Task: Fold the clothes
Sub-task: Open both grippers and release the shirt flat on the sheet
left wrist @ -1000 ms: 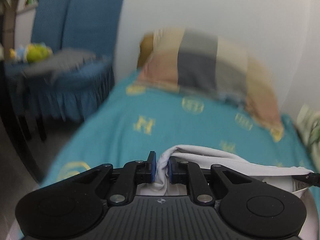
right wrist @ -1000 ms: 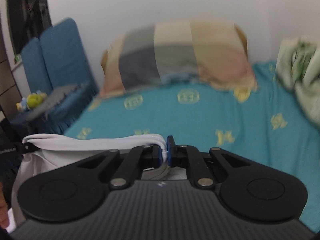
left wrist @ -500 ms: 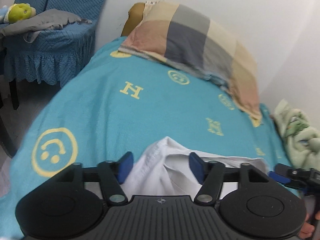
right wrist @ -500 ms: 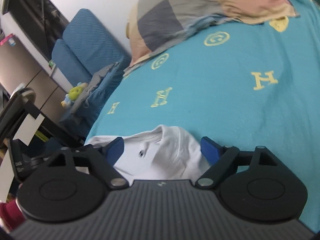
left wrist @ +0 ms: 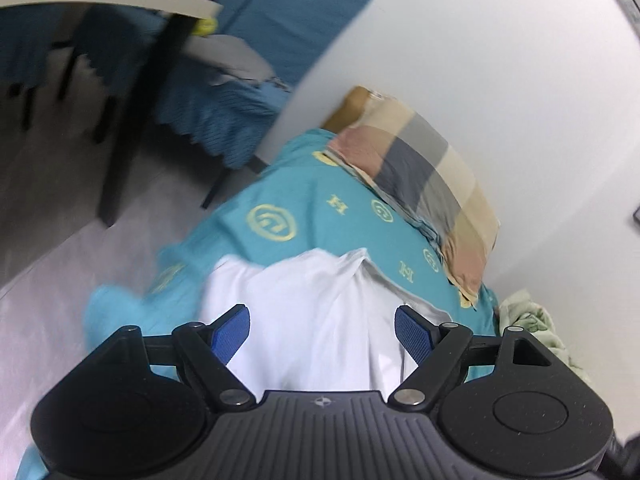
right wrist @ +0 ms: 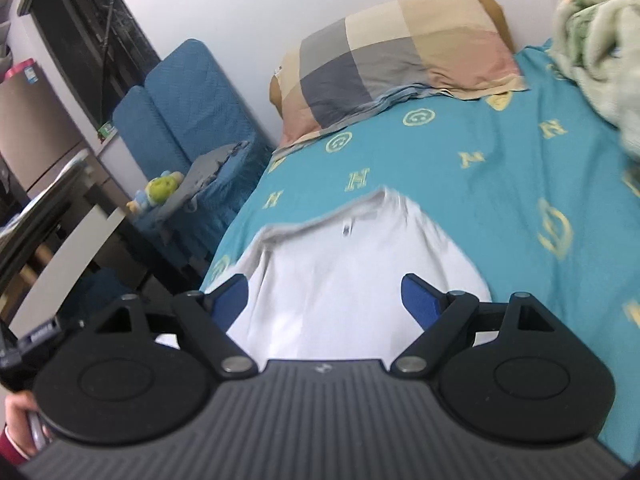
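A white shirt (left wrist: 316,308) lies spread on the bed (left wrist: 288,196), near its foot end, with the collar edge turned toward the pillow (left wrist: 424,172). In the right wrist view the same shirt (right wrist: 344,276) shows a neckline with a small dark tag, and its edges are smeared by motion blur, so how flat it lies cannot be judged with confidence.

The left gripper (left wrist: 322,330) hangs above the shirt with its jaws apart and opening; the cloth shows in the gap beyond them, but neither blue pad (left wrist: 230,334) presses on it. The right gripper (right wrist: 324,300) likewise stands with jaws spread wide, the shirt visible past them and nothing pinched between the pads (right wrist: 420,300).

The bed wears a teal sheet printed with yellow letters and smiley faces (right wrist: 418,117). The checked pillow (right wrist: 396,64) leans at the head against a white wall. A pale green blanket (right wrist: 596,44) is bunched at the far side of the bed. Beside the bed stand blue-covered chairs (right wrist: 188,92); a grey cloth (right wrist: 212,168) and a green plush toy (right wrist: 160,188) rest on one seat. A hand (right wrist: 20,424) shows at the lower left corner of the right wrist view.
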